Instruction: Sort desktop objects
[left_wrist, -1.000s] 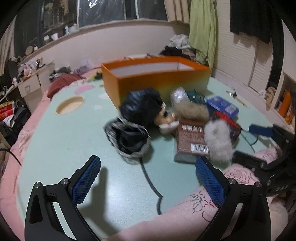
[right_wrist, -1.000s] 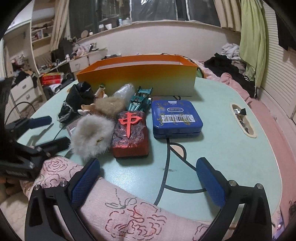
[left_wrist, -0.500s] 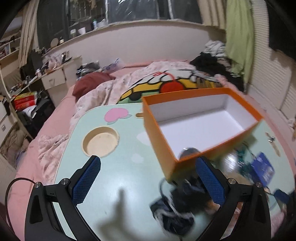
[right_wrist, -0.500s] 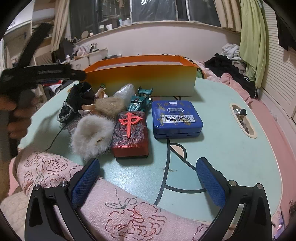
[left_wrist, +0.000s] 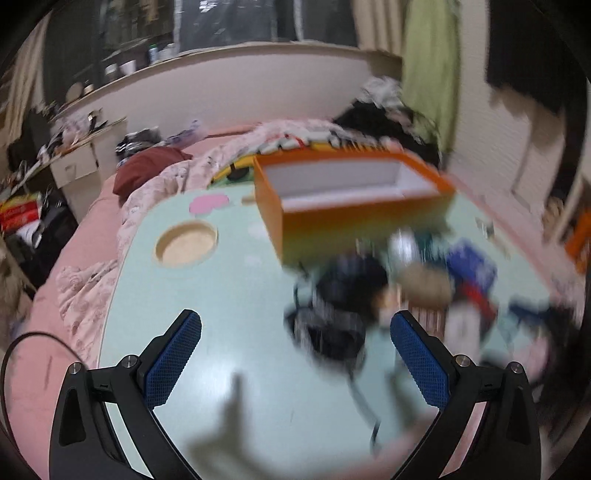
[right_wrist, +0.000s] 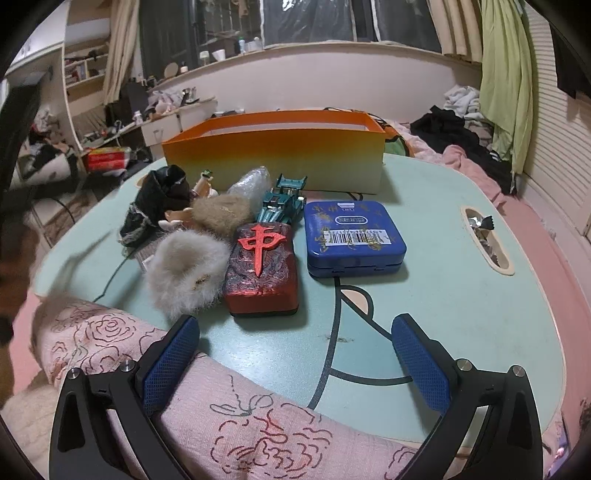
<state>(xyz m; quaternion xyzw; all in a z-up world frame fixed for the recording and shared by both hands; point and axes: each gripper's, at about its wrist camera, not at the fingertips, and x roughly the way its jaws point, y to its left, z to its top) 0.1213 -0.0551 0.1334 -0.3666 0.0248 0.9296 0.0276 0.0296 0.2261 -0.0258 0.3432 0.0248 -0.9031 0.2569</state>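
An orange box (right_wrist: 273, 155) with a white inside (left_wrist: 343, 181) stands at the back of the pale green table (right_wrist: 443, 280). In front of it lie a red mahjong-style block (right_wrist: 260, 273), a blue tin (right_wrist: 352, 238), a teal toy car (right_wrist: 282, 203), a white fur ball (right_wrist: 184, 273), a brown fur ball (right_wrist: 223, 214), a plastic-wrapped item (right_wrist: 249, 181) and a black cloth bundle (right_wrist: 155, 206). My right gripper (right_wrist: 295, 354) is open, low at the table's front edge. My left gripper (left_wrist: 295, 354) is open above the table, near the blurred black bundle (left_wrist: 343, 291).
A round cup hole (left_wrist: 186, 243) is sunk in the table's left part and a slot hole (right_wrist: 484, 240) in its right. Pink floral bedding (right_wrist: 184, 413) bunches at the front edge. A black cable (left_wrist: 364, 402) trails off the table. Cluttered furniture surrounds the bed.
My left gripper rose and swung over the table, then dropped back toward the black bundle; its view is motion-blurred. The right gripper has stayed still and open.
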